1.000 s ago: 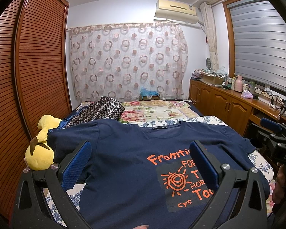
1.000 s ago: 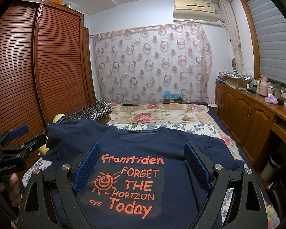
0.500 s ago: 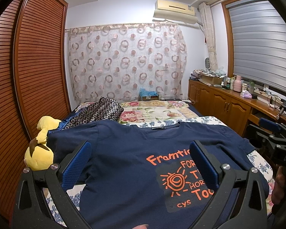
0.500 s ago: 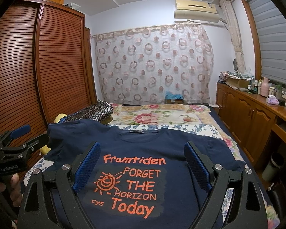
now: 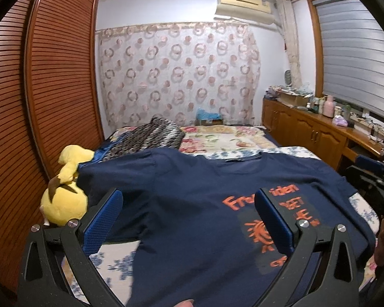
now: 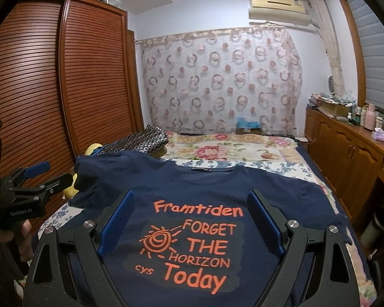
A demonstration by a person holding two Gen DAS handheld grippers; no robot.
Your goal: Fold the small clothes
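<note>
With both my left gripper [image 5: 188, 220] and right gripper [image 6: 190, 221] spread wide and empty over the navy T-shirt [image 6: 202, 194] lying flat on the bed [image 6: 268, 153], a yellow plush [image 5: 64, 204] sits beside its sleeve, my left view has swung leftward since before, and motion blur smears its print.

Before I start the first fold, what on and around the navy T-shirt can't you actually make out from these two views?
- T-shirt hem: cut off at the bottom edge in both views, behind the gripper bodies.
- Printed text: blurred in the left wrist view and partly covered by the left gripper's finger.
- Yellow plush toy: mostly hidden behind the sleeve in the right wrist view.
- Bottles on the counter: too small to identify.
</note>
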